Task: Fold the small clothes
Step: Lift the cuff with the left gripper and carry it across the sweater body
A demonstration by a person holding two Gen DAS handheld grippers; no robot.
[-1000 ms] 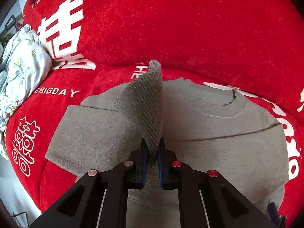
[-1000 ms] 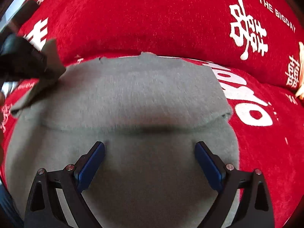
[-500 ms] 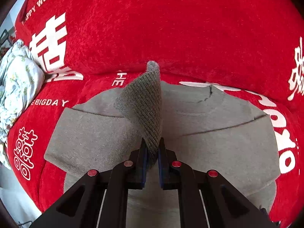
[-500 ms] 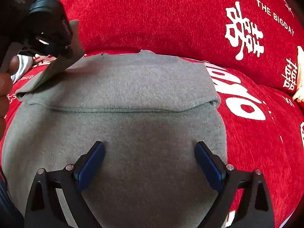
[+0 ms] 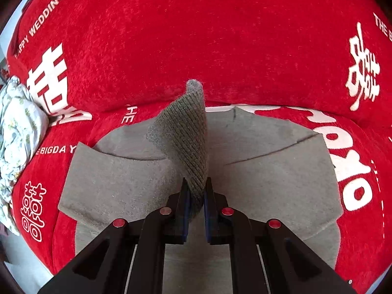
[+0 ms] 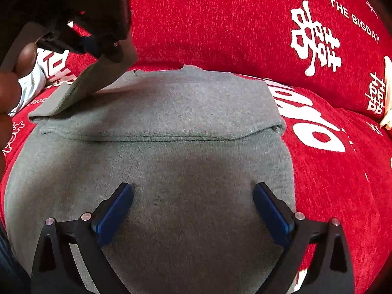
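Observation:
A grey knit sweater (image 5: 274, 178) lies flat on a red cushion, its right sleeve folded across the body. My left gripper (image 5: 195, 191) is shut on the ribbed cuff (image 5: 183, 132) of the left sleeve and holds it up above the body. In the right wrist view the sweater (image 6: 186, 112) fills the middle, and the left gripper (image 6: 98, 46) shows at the upper left with the sleeve (image 6: 80, 85) hanging from it. My right gripper (image 6: 193, 203) is open and empty just above the sweater's lower body.
The red sofa cover (image 5: 196, 36) with white lettering surrounds the sweater and rises as a backrest behind it. A pale floral cloth (image 5: 17, 132) is bunched at the left edge. A cream object (image 6: 387, 93) sits at the far right.
My left gripper has carried the sleeve cuff to the right, further over the sweater's body. My right gripper has stayed open over the lower body.

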